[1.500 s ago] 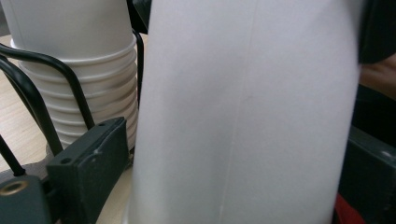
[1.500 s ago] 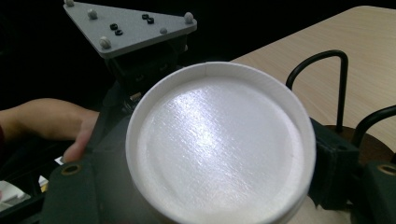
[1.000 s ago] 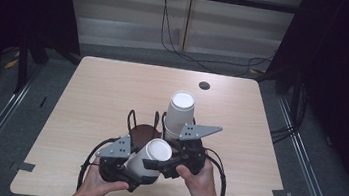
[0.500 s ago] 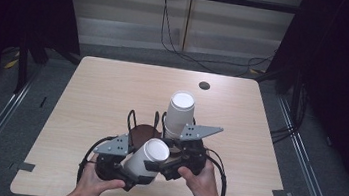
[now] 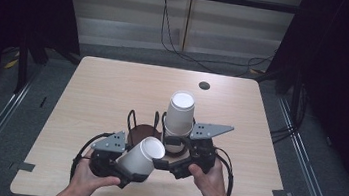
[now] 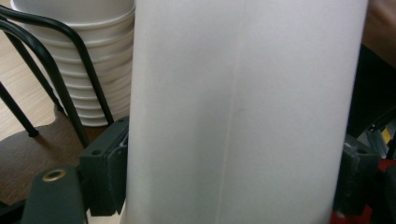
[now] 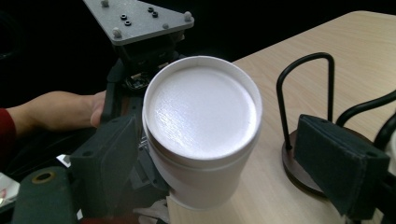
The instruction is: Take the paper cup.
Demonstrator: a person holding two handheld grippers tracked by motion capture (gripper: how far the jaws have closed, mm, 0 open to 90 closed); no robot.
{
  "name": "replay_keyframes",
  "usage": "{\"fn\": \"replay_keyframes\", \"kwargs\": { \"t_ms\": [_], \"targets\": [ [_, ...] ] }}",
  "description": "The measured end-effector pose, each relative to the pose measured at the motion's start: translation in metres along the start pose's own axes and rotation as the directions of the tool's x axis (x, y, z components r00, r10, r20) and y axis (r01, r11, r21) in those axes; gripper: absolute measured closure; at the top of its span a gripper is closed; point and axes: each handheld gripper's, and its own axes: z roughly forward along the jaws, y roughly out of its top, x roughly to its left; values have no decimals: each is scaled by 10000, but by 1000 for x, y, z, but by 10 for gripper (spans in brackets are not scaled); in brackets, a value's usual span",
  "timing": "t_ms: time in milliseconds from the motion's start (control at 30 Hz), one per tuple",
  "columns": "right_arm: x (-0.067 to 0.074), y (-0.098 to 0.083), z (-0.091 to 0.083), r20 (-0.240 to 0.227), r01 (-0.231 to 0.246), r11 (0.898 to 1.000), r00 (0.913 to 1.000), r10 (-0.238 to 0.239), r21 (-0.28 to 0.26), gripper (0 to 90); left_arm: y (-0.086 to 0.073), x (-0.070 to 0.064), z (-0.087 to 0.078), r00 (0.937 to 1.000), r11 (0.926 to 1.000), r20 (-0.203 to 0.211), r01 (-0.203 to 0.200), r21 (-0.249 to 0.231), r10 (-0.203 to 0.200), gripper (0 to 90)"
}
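1. Our left tool (image 5: 136,166) is clamped on a single white cup (image 5: 141,155), its two jaws pressed against the cup's sides; in the left gripper view the cup wall (image 6: 243,112) rises between the dark pads on either side.
2. That cup lies tilted, its closed base turned up and toward our right tool (image 5: 167,163).
3. Our right tool stands with its jaws spread apart, gripping nothing; in the right gripper view the cup's round base (image 7: 203,112) sits between the two pads, close to the left pad and clear of the right one.
4. Just beyond both tools, a stack of white cups (image 5: 179,121) stands upside down in a black wire holder (image 5: 133,119) with a round brown base (image 5: 142,133).
5. The holder rests on the light wooden bench (image 5: 103,89), near its front middle.
6. A small dark round mark (image 5: 204,85) lies far back on the bench, well apart from the cups.
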Motion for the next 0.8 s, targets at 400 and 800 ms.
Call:
{"fn": "replay_keyframes", "kwargs": {
  "t_ms": [400,800],
  "targets": [
    [-4,-2,-4,-79,487,9929,9988,-481,1088,141,6,5,-9,9996,9955,-209,-190,930,210,185],
    [-6,-6,4,110,754,9652,9967,-807,2505,141,11,5,-9,9981,9774,-178,-548,2039,597,186]
  ]
}}
